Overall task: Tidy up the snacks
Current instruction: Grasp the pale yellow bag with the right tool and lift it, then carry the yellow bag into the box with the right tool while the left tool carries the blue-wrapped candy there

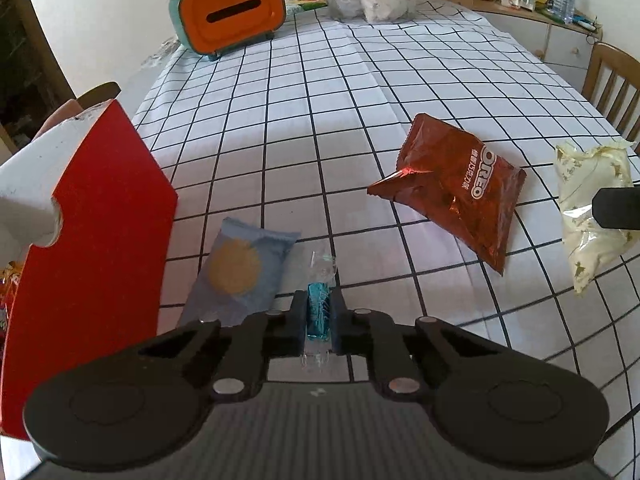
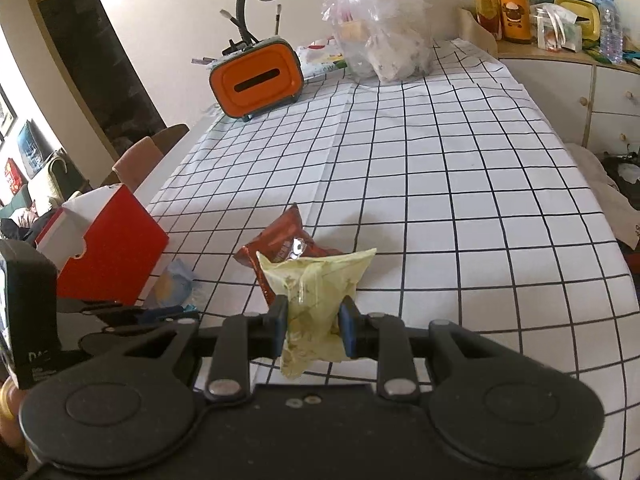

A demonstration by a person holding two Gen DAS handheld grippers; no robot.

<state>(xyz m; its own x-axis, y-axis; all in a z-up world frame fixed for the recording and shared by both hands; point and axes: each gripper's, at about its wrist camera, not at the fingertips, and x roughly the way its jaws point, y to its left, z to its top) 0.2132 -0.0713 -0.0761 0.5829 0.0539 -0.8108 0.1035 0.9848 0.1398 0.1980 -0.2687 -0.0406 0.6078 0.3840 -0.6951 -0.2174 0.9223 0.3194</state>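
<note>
Clamped in the left claw (image 1: 319, 312) is a small blue candy (image 1: 318, 312) in a clear wrapper, low over the checked desk (image 1: 340, 100). Left of the candy a red box (image 1: 96, 224) stands close, with a pale blue biscuit packet (image 1: 240, 272) lying between them. Right of the candy lies a brown Oreo bag (image 1: 456, 184), then a pale yellow packet (image 2: 316, 292), pinched and held by the right claw (image 2: 314, 324). Far behind the candy, an orange tissue box (image 1: 230, 12) stands.
</note>
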